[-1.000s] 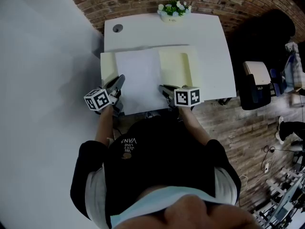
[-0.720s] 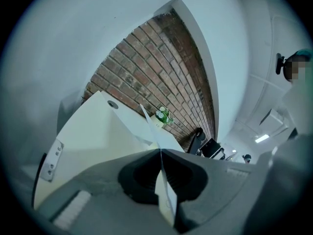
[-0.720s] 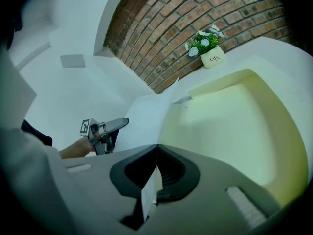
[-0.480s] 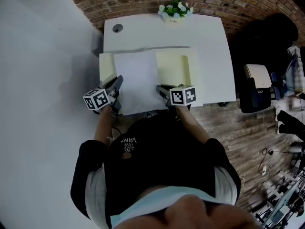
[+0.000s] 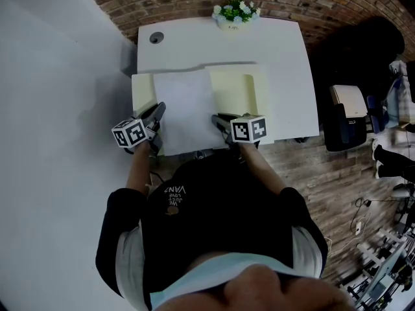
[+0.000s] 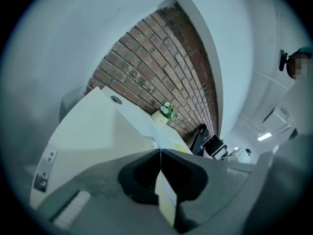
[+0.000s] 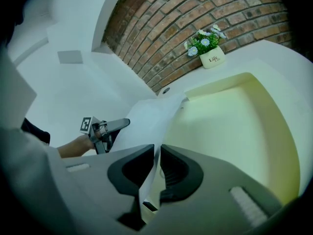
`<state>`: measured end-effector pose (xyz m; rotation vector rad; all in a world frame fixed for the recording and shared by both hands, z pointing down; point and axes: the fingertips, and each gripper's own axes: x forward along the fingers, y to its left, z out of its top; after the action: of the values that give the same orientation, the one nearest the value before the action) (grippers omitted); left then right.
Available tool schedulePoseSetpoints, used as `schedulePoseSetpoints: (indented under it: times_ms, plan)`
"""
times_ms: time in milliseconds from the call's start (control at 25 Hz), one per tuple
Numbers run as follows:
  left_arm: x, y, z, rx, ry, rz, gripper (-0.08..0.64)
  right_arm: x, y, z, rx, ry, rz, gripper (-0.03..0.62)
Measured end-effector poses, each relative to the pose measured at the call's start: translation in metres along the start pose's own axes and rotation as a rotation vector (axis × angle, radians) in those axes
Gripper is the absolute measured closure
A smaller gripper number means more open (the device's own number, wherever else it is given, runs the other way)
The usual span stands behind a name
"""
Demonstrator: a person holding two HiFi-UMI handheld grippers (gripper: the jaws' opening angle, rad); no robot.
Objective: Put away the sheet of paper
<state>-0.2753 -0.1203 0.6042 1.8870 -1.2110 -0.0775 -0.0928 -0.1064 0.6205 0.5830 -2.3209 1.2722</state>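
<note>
A white sheet of paper (image 5: 185,112) hangs over an open pale-yellow folder (image 5: 240,89) on the white table (image 5: 285,50). My left gripper (image 5: 157,111) is shut on the sheet's near left edge. My right gripper (image 5: 216,118) is shut on its near right edge. In the left gripper view the paper (image 6: 165,195) runs edge-on between the closed jaws of the left gripper (image 6: 160,153). In the right gripper view the sheet (image 7: 151,116) passes through the right gripper (image 7: 157,155) and stretches left toward the left gripper (image 7: 117,124), with the folder (image 7: 230,126) beneath.
A small pot of flowers (image 5: 235,11) stands at the table's far edge against the brick wall. A round cable hole (image 5: 155,37) is at the far left corner. A black chair (image 5: 347,118) stands right of the table on the wooden floor. A white wall runs along the left.
Both grippers keep their hold on the sheet. The whole scene has drifted slightly left in the head view; the paper's pose over the folder looks the same.
</note>
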Motion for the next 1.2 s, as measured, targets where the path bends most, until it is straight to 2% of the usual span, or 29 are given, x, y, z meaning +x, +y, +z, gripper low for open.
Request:
schedulePoseSetpoints:
  times_ms: [280, 560, 920, 1200]
  plan:
    - [0.004, 0.003, 0.001, 0.007, 0.015, -0.004, 0.56, -0.013, -0.011, 0.004, 0.002, -0.025, -0.042, 0.549]
    - [0.006, 0.009, -0.001, -0.003, 0.015, 0.015, 0.561, -0.043, -0.032, 0.02, -0.037, -0.087, -0.135, 0.551]
    - [0.012, 0.016, -0.006, -0.024, 0.016, 0.023, 0.56, -0.083, -0.064, 0.034, -0.01, -0.167, -0.231, 0.552]
    - [0.017, 0.018, -0.012, -0.035, 0.029, 0.036, 0.56, -0.11, -0.083, 0.044, -0.008, -0.221, -0.292, 0.594]
